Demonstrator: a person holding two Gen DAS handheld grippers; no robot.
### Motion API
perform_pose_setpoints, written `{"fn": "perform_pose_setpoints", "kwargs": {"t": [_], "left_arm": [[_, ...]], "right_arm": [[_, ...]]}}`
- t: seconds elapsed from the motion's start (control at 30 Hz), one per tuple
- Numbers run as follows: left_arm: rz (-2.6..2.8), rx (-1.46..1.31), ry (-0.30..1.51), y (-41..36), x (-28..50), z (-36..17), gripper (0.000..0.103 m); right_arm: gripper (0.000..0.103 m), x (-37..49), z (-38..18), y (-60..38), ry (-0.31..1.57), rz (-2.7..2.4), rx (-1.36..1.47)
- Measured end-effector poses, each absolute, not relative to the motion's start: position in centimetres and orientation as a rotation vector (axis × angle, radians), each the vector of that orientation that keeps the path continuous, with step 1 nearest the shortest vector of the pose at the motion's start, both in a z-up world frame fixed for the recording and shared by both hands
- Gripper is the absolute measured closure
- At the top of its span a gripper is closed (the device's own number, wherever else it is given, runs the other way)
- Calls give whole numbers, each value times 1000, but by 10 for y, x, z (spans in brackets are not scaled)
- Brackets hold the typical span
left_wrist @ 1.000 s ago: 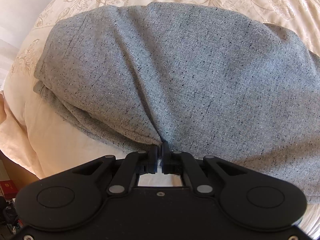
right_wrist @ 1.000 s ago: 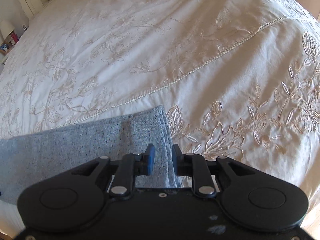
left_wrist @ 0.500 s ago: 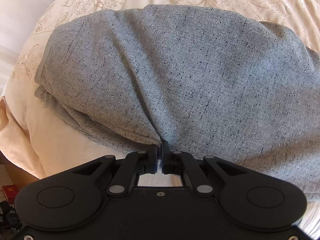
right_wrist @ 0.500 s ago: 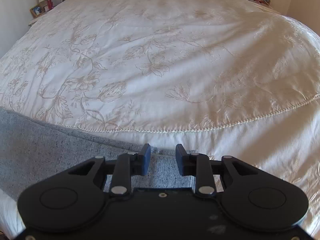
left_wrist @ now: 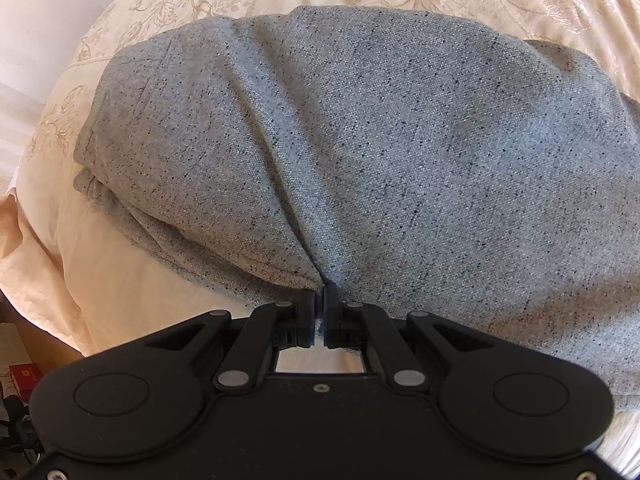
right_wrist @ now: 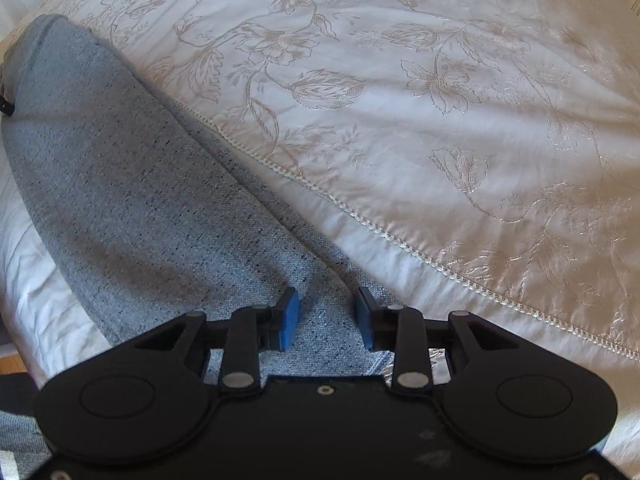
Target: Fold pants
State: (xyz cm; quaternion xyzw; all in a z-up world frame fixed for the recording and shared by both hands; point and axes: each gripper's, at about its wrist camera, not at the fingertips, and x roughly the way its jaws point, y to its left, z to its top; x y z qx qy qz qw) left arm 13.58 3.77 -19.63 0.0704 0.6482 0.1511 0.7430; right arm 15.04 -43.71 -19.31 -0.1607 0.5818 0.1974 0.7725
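Note:
Grey speckled pants [left_wrist: 380,152] lie on a bed, spread wide across the left wrist view with a crease running down to my left gripper [left_wrist: 319,300]. That gripper is shut on the near edge of the pants. In the right wrist view a long grey pant leg [right_wrist: 132,208] runs from the upper left down under my right gripper [right_wrist: 327,306]. The right gripper is open with blue pads [right_wrist: 289,320], hovering over the leg near its hem.
The cream bedspread with floral embroidery [right_wrist: 440,100] covers the bed, with a stitched seam line [right_wrist: 360,216] beside the leg. The bed's edge [left_wrist: 52,264] drops off at left. A red box [left_wrist: 24,376] sits on the floor below.
The right gripper has swung left and opened wider; the pant leg now stretches far away from it. The left gripper stays shut on the pants, almost unmoved.

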Motion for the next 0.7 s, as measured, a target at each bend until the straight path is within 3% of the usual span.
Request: {"fn": "perform_pose_setpoints", "kwargs": {"t": [0.03, 0.07, 0.37, 0.47, 0.57, 0.67, 0.7], "left_arm": [[333, 156, 1422, 37, 137, -197, 98], [334, 157, 1423, 36, 137, -197, 98], [320, 54, 1303, 35, 126, -167, 98], [322, 65, 1331, 37, 127, -172, 98], [318, 83, 1392, 39, 125, -184, 95], [265, 123, 1394, 38, 113, -179, 89], [243, 138, 1400, 38, 107, -176, 89]], "right_arm": [[82, 150, -195, -436, 1258, 422, -362], [99, 149, -196, -437, 1257, 413, -367], [100, 136, -170, -441, 1117, 283, -404], [100, 143, -184, -439, 1146, 252, -420], [96, 143, -204, -431, 1184, 228, -467], [81, 143, -198, -425, 1165, 166, -464], [81, 142, -193, -424, 1148, 146, -453]]}}
